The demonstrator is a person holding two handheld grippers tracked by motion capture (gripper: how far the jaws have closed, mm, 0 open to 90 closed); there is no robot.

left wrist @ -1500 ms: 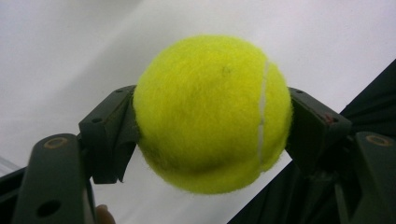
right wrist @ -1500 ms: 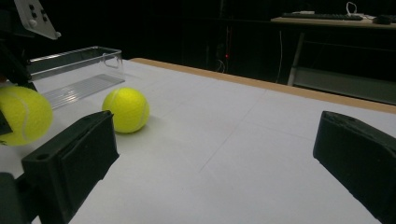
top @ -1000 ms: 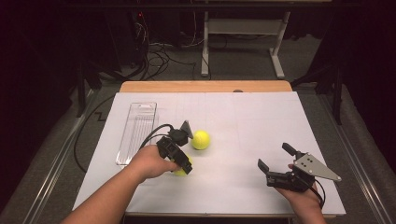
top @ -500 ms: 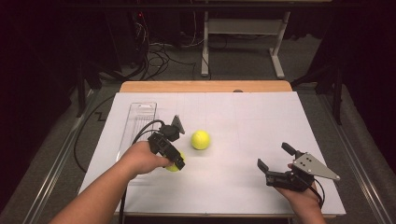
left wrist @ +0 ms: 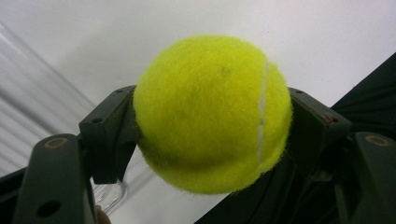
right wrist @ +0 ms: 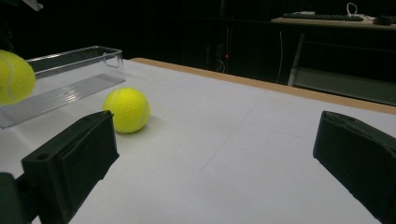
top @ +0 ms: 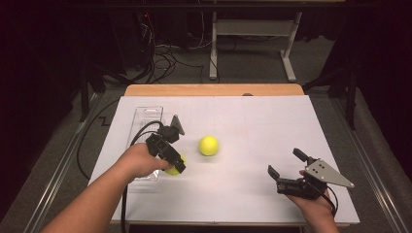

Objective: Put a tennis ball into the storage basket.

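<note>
My left gripper [top: 176, 164] is shut on a yellow tennis ball [left wrist: 212, 114], which sits squeezed between both black jaws above the white table. In the high view that held ball [top: 174, 165] hangs just right of the clear plastic tray [top: 142, 119]. A second tennis ball [top: 209, 145] lies loose on the table, right of the left gripper. It also appears in the right gripper view as a ball [right wrist: 126, 109] beside the tray [right wrist: 74, 58]. My right gripper [top: 285, 166] rests at the front right, jaws wide open with nothing between them.
White paper covers the table [top: 262, 126], with a wooden edge [top: 214, 90] at the far side. A cable trails from the left gripper over the tray. Beyond the table stand a white desk frame [top: 252, 34] and floor cables.
The left hand has carried the held ball to the left and slightly up, toward the tray. The loose ball and the right gripper have stayed where they were.
</note>
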